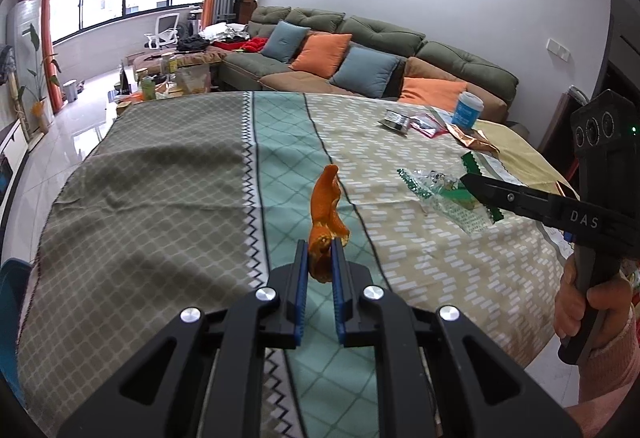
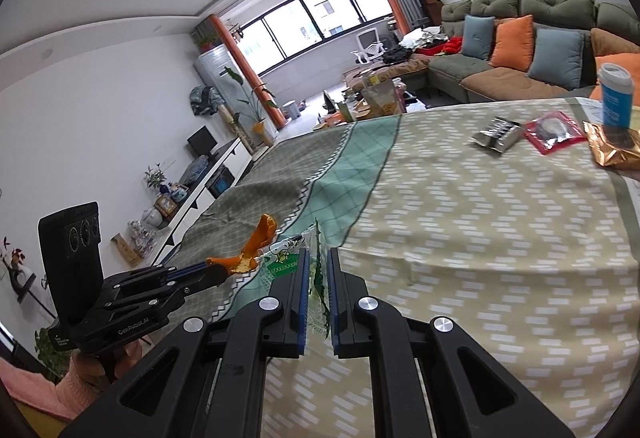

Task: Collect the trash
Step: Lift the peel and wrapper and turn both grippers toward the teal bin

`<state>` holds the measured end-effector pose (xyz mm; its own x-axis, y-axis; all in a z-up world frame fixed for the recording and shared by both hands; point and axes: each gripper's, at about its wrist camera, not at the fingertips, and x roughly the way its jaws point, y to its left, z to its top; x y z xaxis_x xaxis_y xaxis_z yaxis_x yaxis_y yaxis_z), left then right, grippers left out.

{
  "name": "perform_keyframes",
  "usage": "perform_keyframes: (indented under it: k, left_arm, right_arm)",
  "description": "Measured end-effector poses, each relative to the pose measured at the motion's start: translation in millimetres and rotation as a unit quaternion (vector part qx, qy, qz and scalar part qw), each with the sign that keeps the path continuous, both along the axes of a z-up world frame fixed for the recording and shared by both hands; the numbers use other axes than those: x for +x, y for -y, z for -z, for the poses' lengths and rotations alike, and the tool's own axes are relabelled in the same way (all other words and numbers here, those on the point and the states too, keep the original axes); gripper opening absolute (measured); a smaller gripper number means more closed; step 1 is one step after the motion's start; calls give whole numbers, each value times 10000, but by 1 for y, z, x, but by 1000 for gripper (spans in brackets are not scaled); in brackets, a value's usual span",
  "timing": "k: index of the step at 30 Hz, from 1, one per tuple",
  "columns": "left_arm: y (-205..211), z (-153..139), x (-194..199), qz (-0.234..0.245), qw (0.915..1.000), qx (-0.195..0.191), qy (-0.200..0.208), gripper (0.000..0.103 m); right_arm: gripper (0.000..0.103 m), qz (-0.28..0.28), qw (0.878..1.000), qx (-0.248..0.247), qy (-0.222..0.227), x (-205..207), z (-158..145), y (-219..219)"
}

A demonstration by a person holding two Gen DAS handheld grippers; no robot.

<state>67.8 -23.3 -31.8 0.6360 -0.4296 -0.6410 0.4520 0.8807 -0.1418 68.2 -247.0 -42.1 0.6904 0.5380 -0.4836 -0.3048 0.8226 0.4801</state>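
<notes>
Above the patterned cloth covering the counter (image 1: 160, 197), a person holds two grippers side by side. To the left of the blue cup (image 1: 466, 109), the left gripper (image 1: 320, 244) is clamped on a curled strip of orange peel (image 1: 326, 209), lifted clear of the cloth. Nearer the cup, the right gripper (image 2: 318, 258) pinches a clear and green plastic wrapper (image 2: 286, 258), also raised. Beside the cup lie a silver packet (image 2: 498, 133), a red packet (image 2: 554, 129) and a copper foil bag (image 2: 612, 151).
</notes>
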Motion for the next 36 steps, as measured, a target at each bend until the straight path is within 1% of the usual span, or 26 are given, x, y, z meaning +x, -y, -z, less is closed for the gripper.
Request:
perform_keyframes:
  k: [13, 36]
  left_arm:
    - [-34, -7, -5, -428, 9990, -49, 90, 12]
    - [-78, -14, -16, -919, 9954, -120, 223, 12]
  right_arm:
    - [9, -345, 9994, -4, 40, 8, -3, -30]
    - [9, -884, 9961, 33, 25, 14, -3, -79]
